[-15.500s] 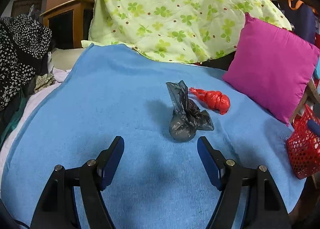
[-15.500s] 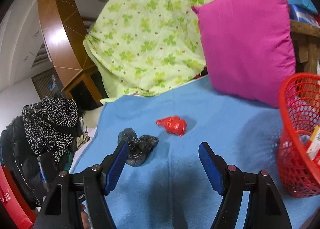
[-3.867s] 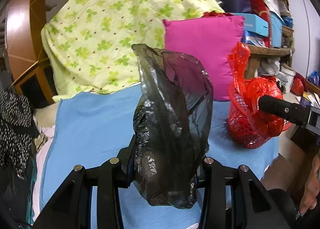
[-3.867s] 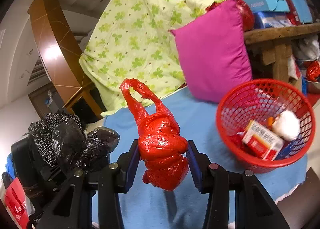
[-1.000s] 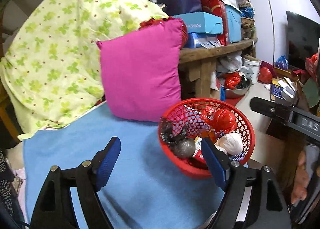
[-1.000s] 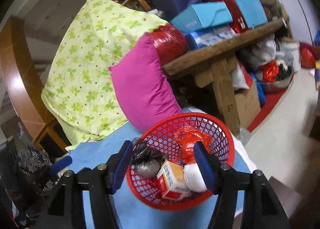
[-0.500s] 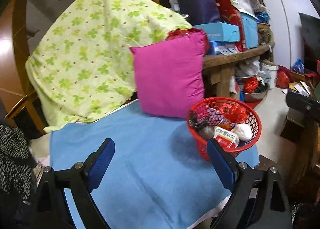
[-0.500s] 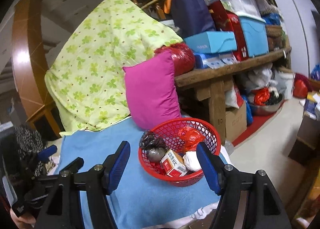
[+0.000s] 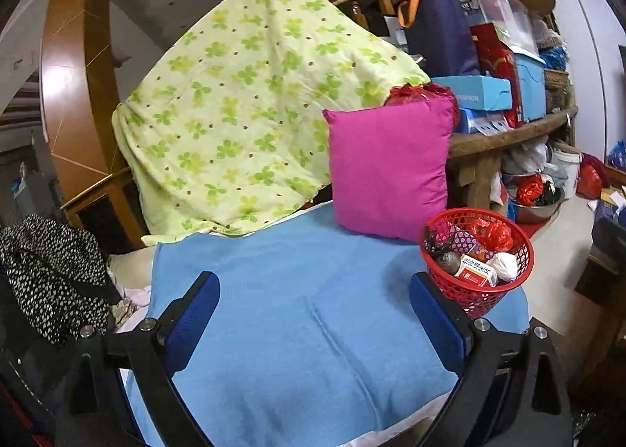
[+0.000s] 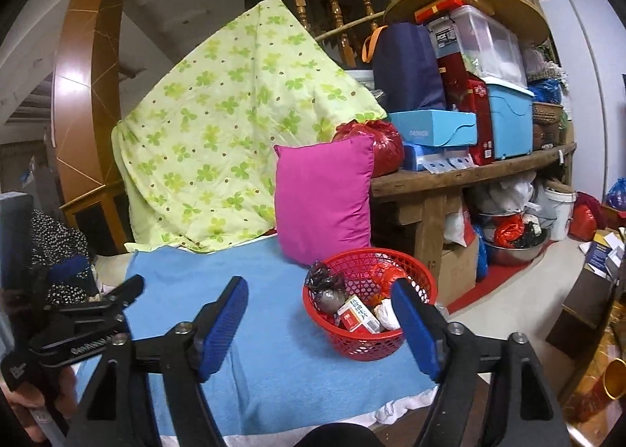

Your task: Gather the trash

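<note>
**So, both trash bags in the basket, both grippers empty**

Quick rundown, left wrist view first. Left gripper sits low in the frame w/ its blue fingers spread wide, nothing between them but the blue blanket. They've just been opening a bit more. Red basket is at the right of the frame, just past the right finger, sitting on the blanket's right edge. Inside it: the dark grey bag on the left side, the red bag toward the back, plus a red-and-white box and a white wad in front.

Right wrist view: right gripper has its fingers apart too, also just been opening, nothing held. The basket shows btwn the fingers but further off, not touched; the right finger covers part of its rim. Same contents visible from here.

Pink pillow stands upright just behind the basket, leaning on the green clover quilt that fills the upper middle. Wooden bench w/ stacked boxes is at the right. In the lower left of the right wrist view you can see the other gripper and a bit of the person's hand on its handle.
</note>
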Demonstrator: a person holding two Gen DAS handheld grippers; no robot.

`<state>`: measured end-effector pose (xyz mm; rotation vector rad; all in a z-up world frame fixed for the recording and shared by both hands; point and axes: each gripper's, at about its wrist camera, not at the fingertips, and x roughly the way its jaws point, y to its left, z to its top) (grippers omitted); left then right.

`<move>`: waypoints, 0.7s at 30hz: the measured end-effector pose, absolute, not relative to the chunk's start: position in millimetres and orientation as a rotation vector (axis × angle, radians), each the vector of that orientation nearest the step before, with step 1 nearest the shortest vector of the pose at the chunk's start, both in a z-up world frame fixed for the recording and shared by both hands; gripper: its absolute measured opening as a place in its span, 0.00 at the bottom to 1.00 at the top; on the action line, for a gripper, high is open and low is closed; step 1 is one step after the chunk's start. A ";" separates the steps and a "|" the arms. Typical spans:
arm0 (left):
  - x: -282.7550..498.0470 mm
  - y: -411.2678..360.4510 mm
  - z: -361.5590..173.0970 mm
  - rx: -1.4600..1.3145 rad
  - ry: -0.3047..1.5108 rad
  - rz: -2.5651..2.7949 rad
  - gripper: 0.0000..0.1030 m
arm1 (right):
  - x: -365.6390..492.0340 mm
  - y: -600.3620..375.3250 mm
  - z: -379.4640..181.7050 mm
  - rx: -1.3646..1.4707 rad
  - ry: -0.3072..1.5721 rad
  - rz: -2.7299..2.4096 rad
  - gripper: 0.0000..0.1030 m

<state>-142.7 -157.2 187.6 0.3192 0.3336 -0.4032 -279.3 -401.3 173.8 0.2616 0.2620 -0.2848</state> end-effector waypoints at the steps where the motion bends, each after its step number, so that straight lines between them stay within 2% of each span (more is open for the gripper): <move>1: -144.3 -153.5 189.2 0.310 0.336 -0.403 0.94 | -279.7 -401.2 173.9 0.258 0.262 -0.296 0.78; 21: -148.0 -117.7 191.6 0.257 0.323 -0.340 0.95 | -260.8 -375.9 164.6 0.251 0.267 -0.297 0.78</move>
